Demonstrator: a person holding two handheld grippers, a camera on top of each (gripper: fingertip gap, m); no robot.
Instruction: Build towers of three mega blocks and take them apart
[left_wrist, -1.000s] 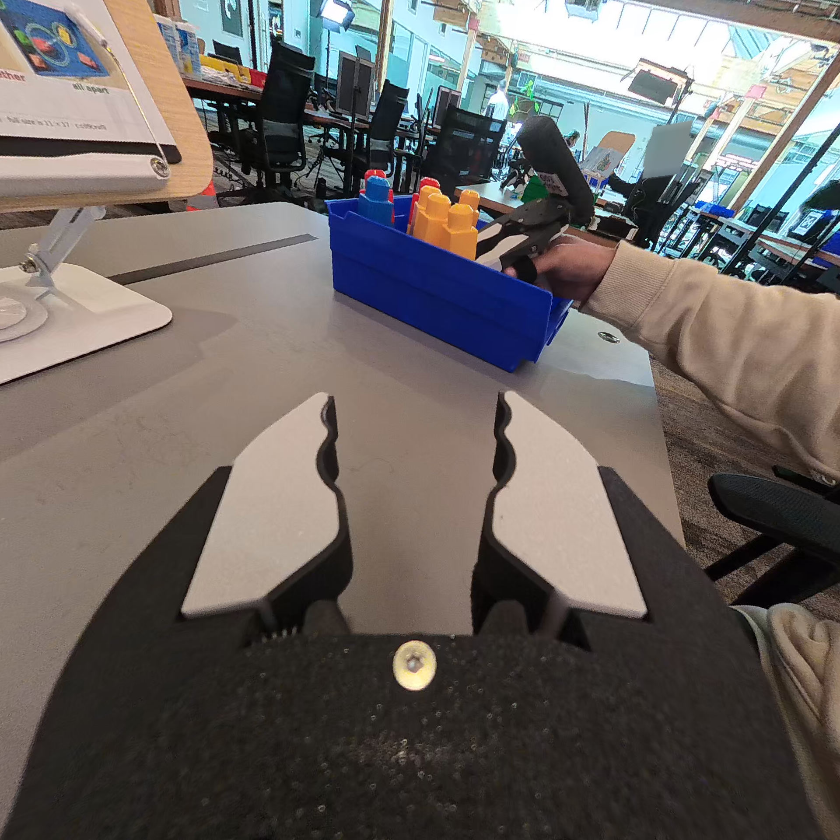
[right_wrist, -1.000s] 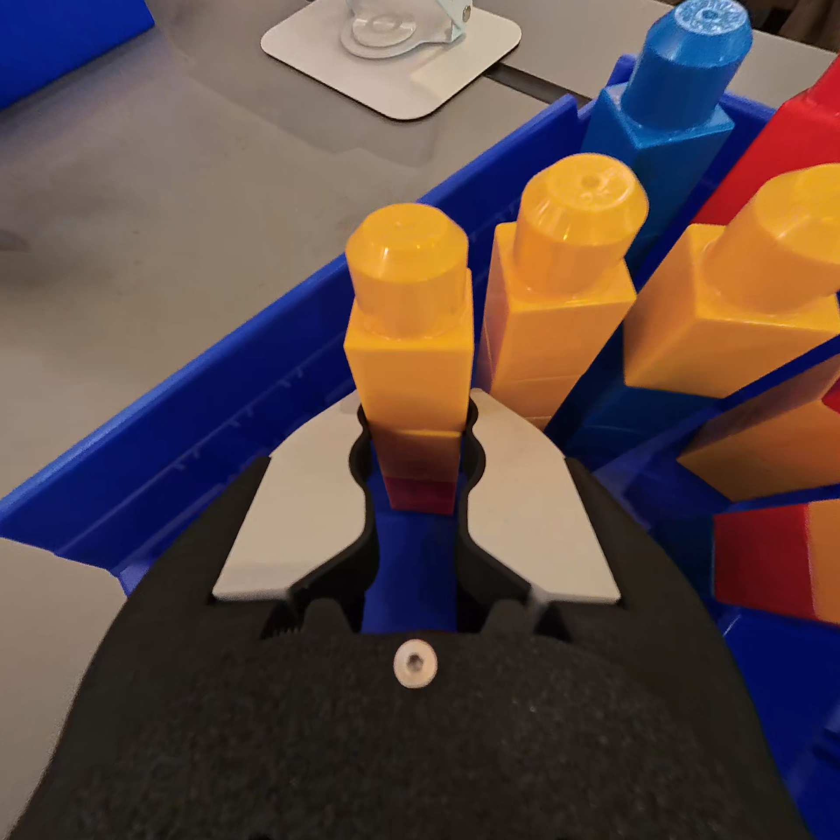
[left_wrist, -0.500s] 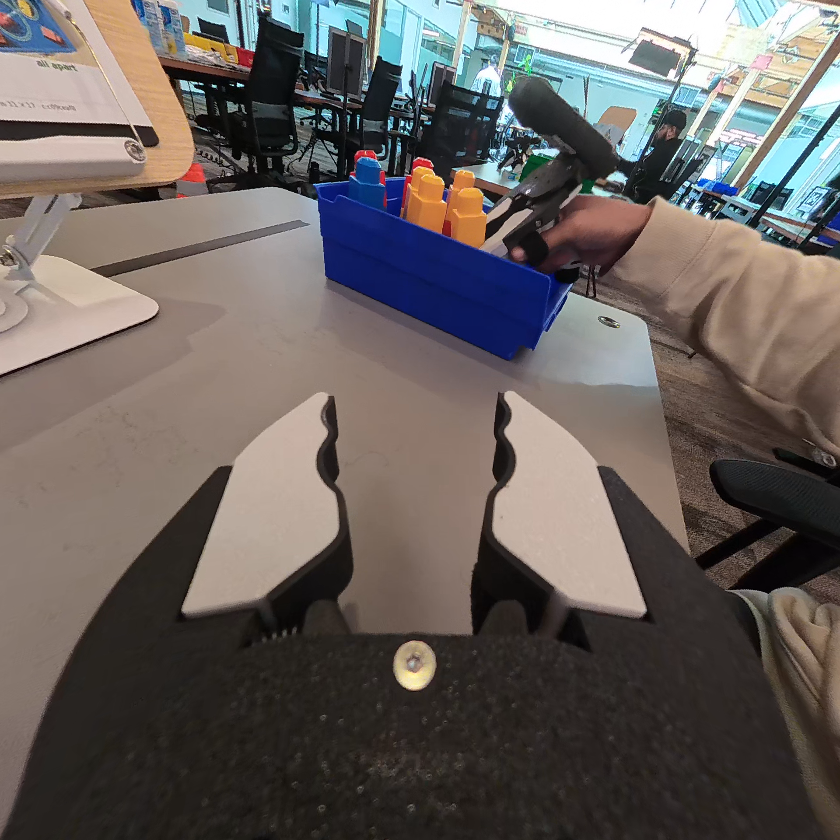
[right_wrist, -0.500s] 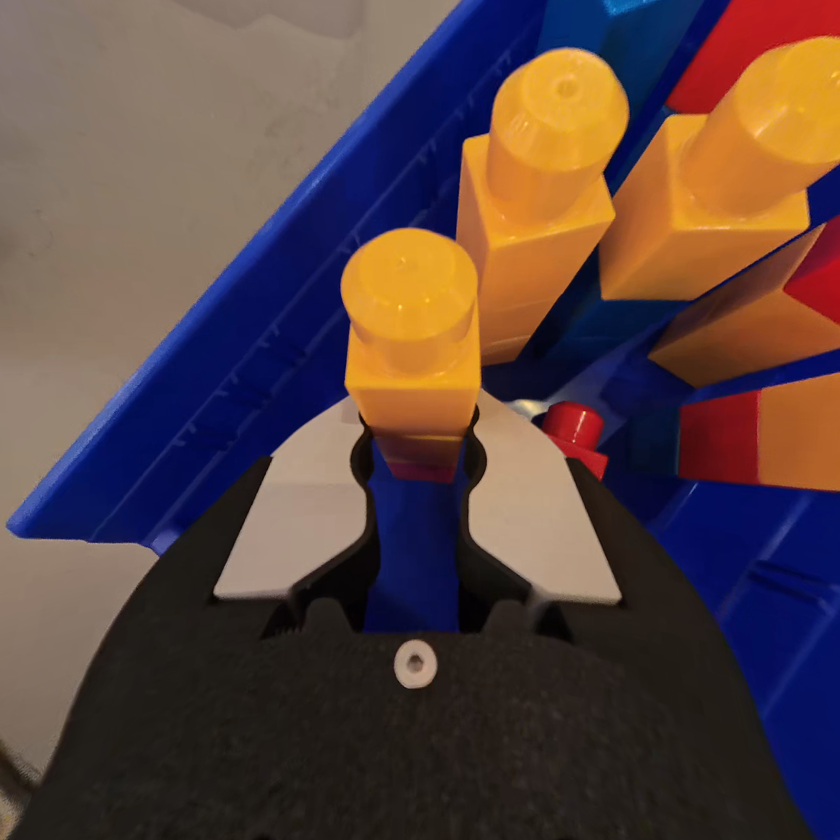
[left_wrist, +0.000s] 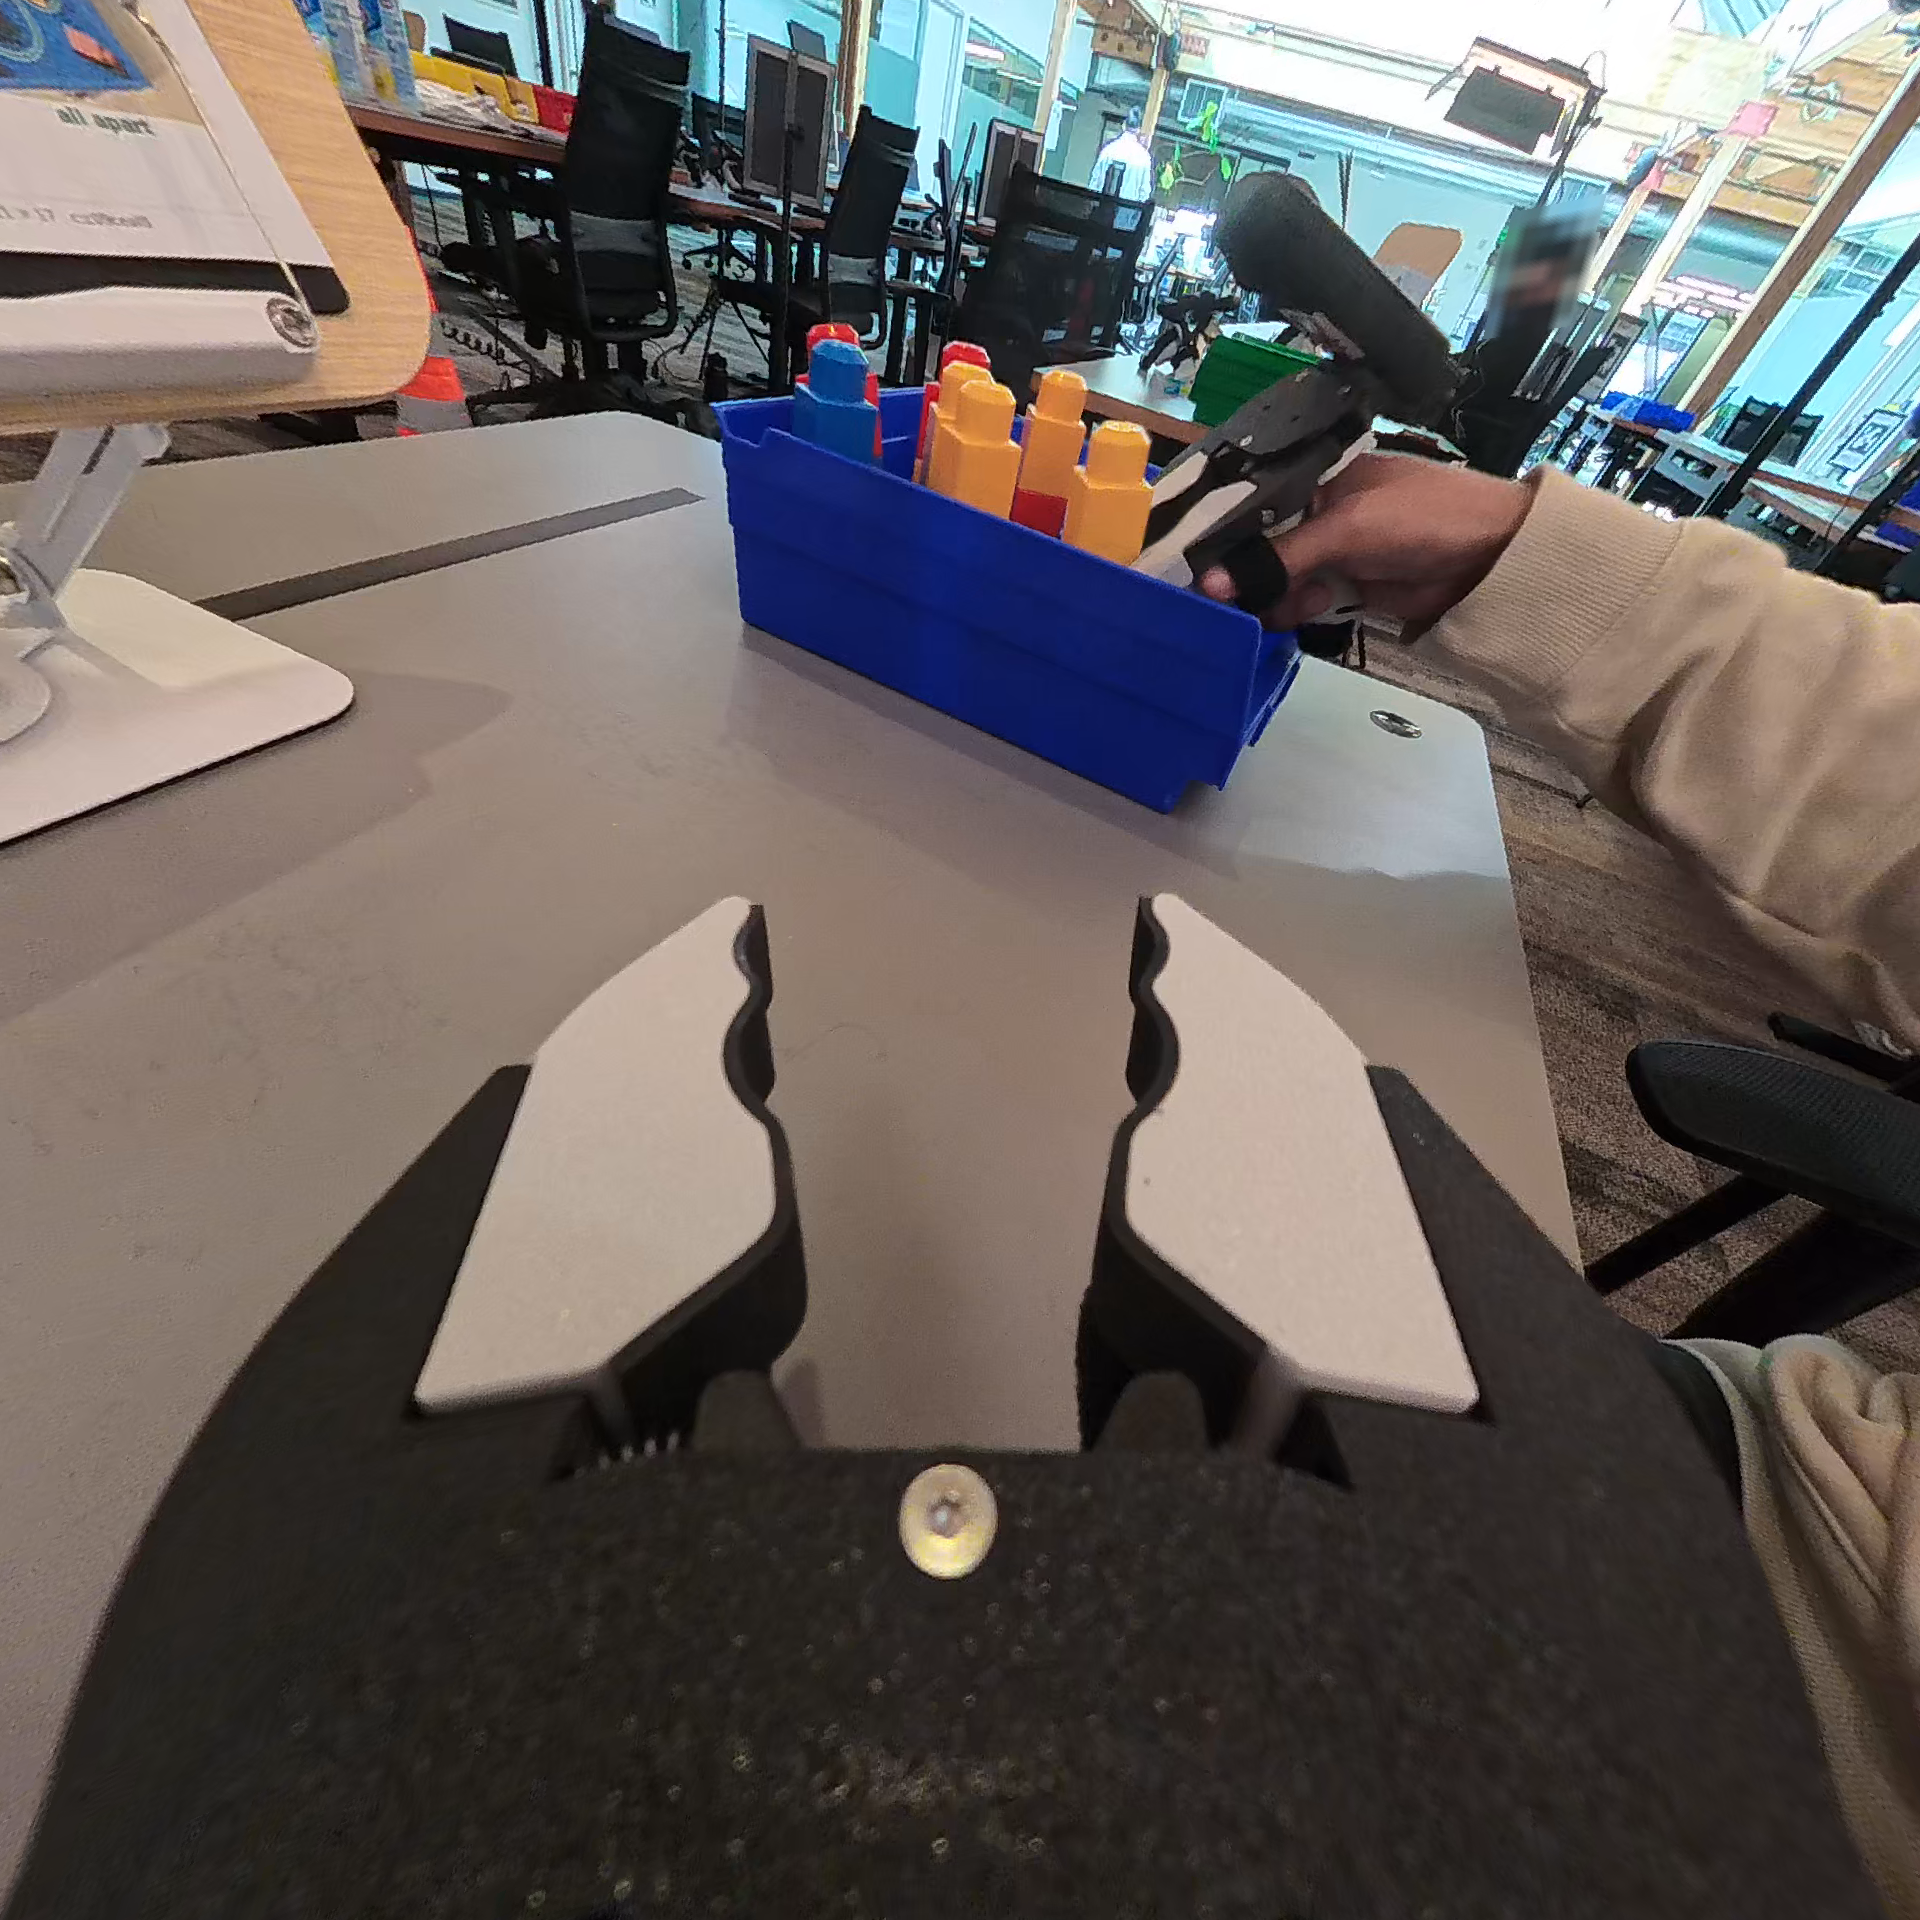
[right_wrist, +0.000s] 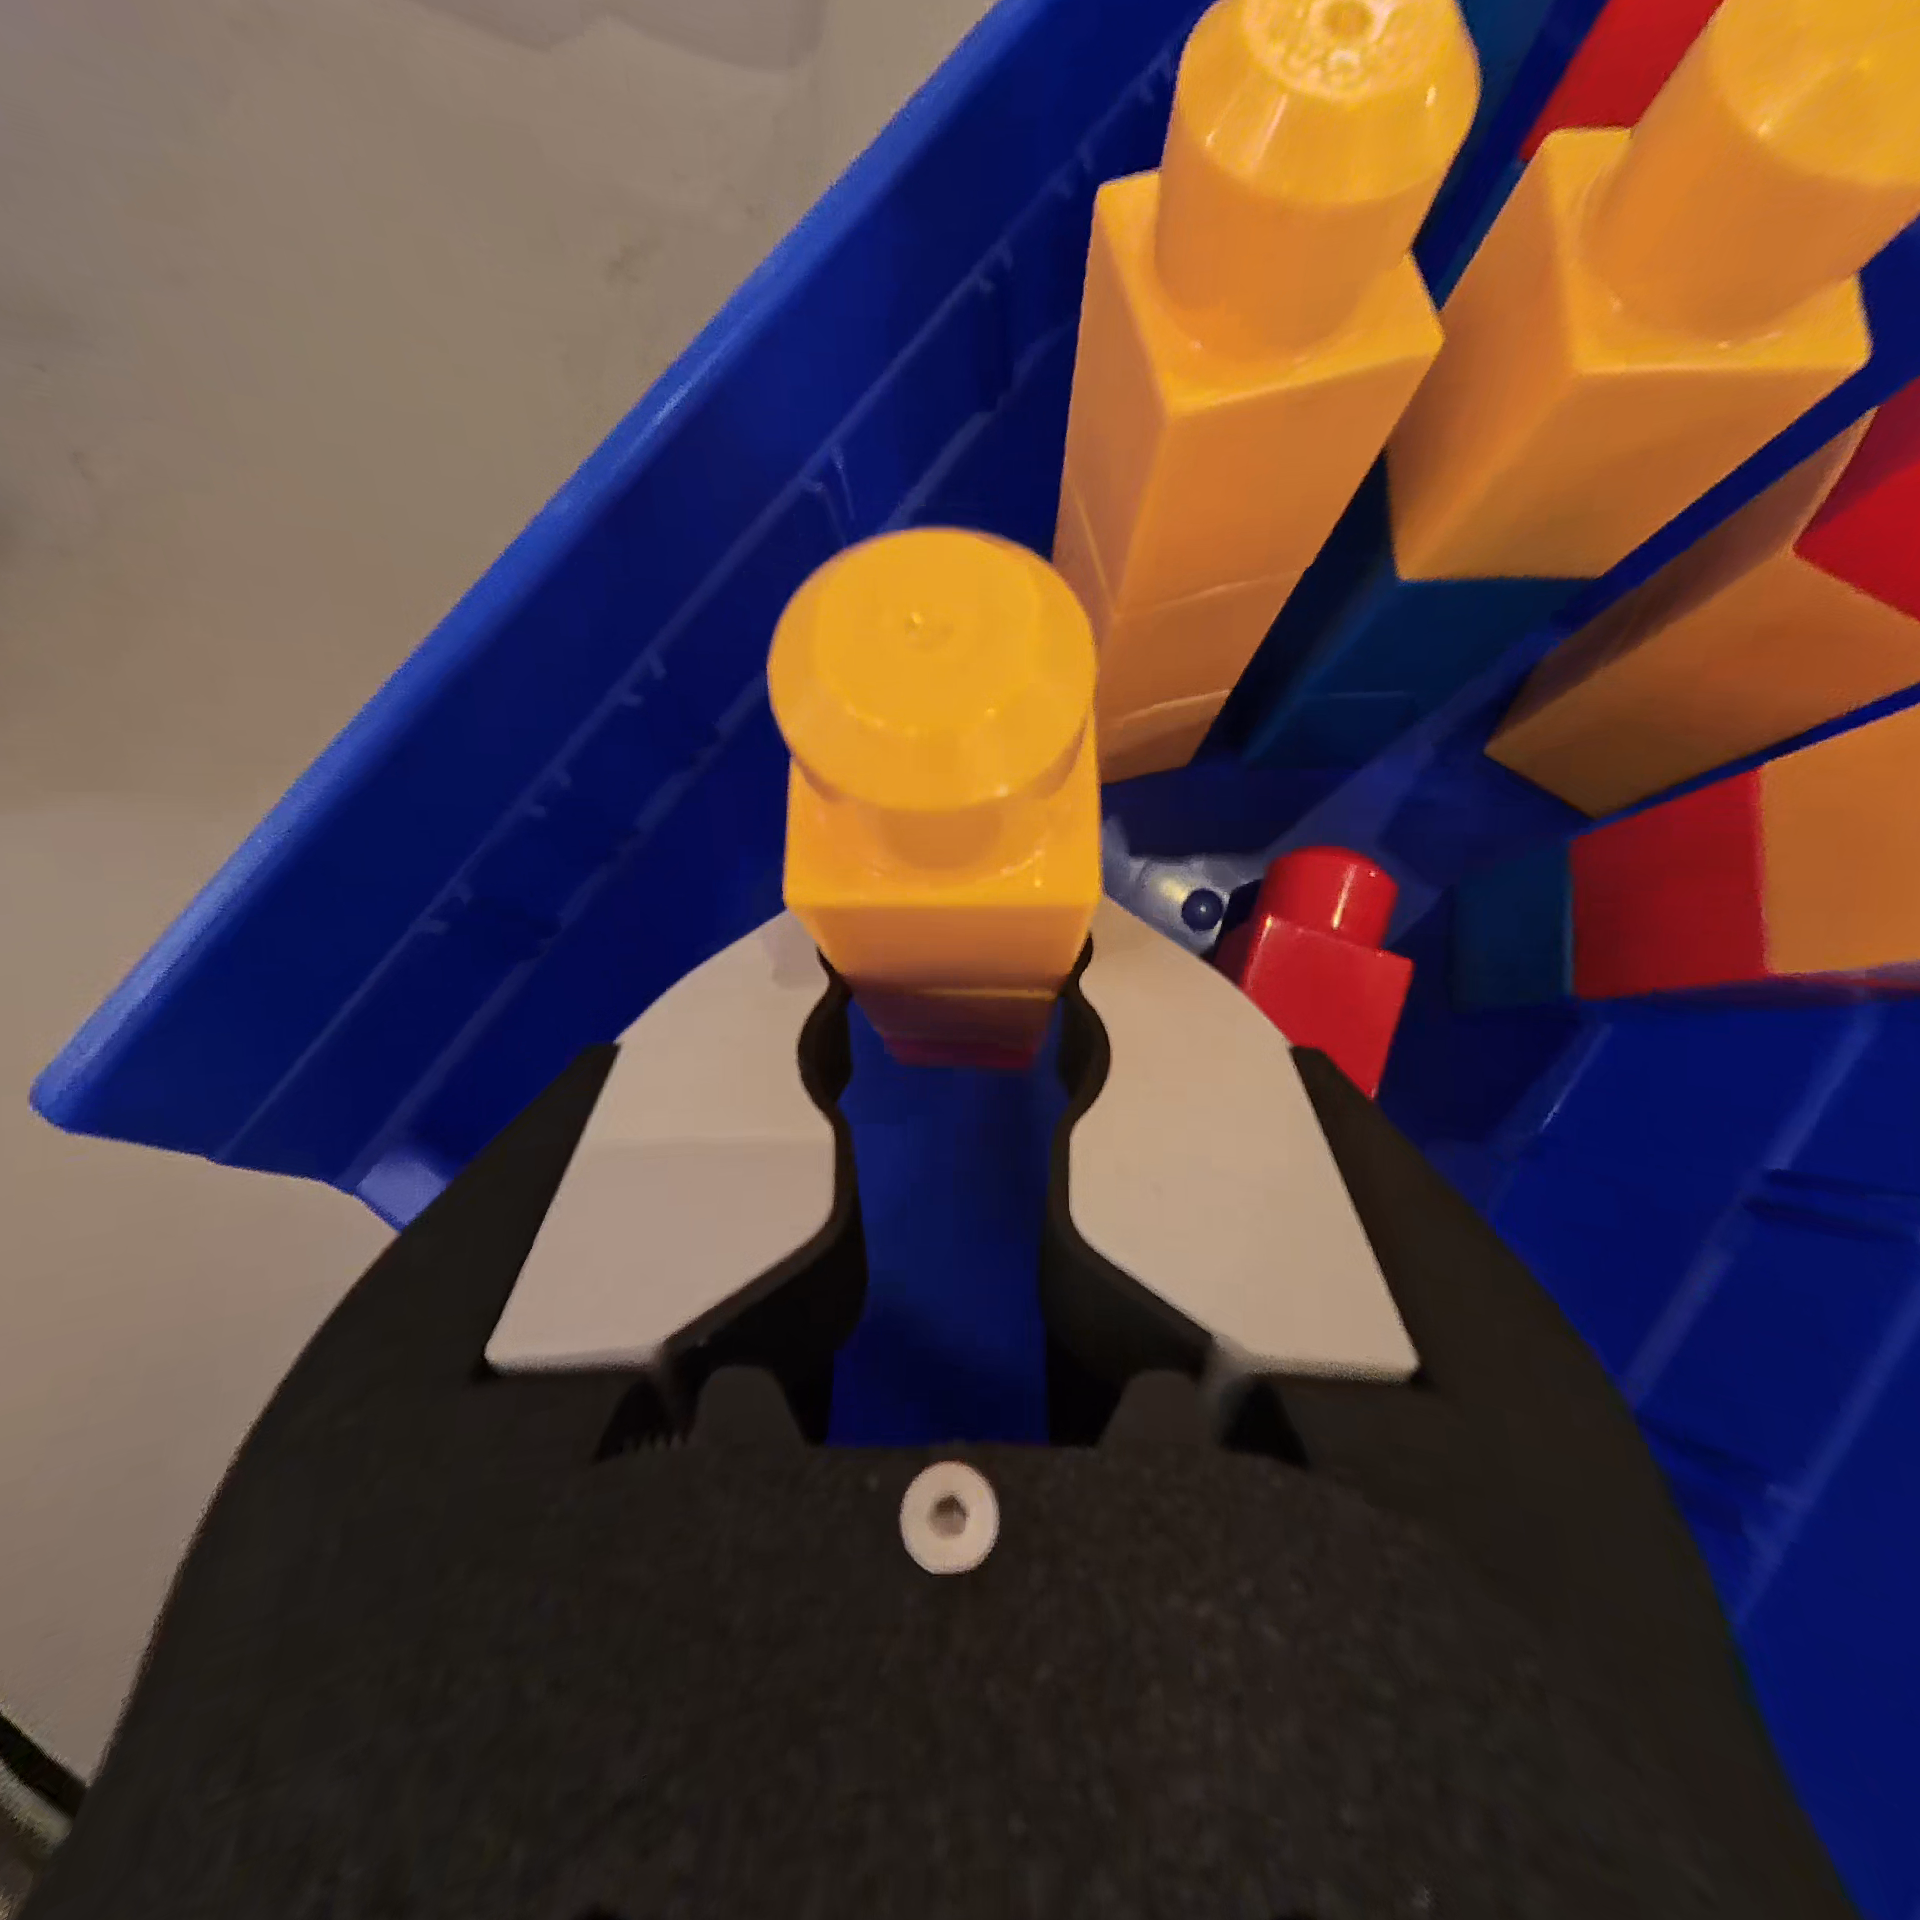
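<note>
My right gripper (right_wrist: 956, 956) is shut on a small tower with an orange block (right_wrist: 940, 790) on top and a red one under it. Both pads press its sides just inside the blue bin (right_wrist: 582, 727). In the left wrist view this gripper (left_wrist: 1169, 540) reaches into the bin (left_wrist: 997, 644) from the right, against an orange block (left_wrist: 1107, 488). More orange towers (right_wrist: 1247, 416) and a loose red block (right_wrist: 1320, 956) stand in the bin. My left gripper (left_wrist: 948, 914) is open and empty over the grey table (left_wrist: 623, 831), well short of the bin.
A white stand base (left_wrist: 156, 707) with a wooden board (left_wrist: 343, 208) above it is at the left. The table's right edge (left_wrist: 1507, 935) drops to the floor, with a black chair (left_wrist: 1766, 1122) beyond. A person's sleeve (left_wrist: 1714, 675) crosses from the right.
My right gripper has kept its grip on the orange-topped tower and tilted to look down into the bin; a red block has come into sight. My left gripper stays open and has drifted slightly.
</note>
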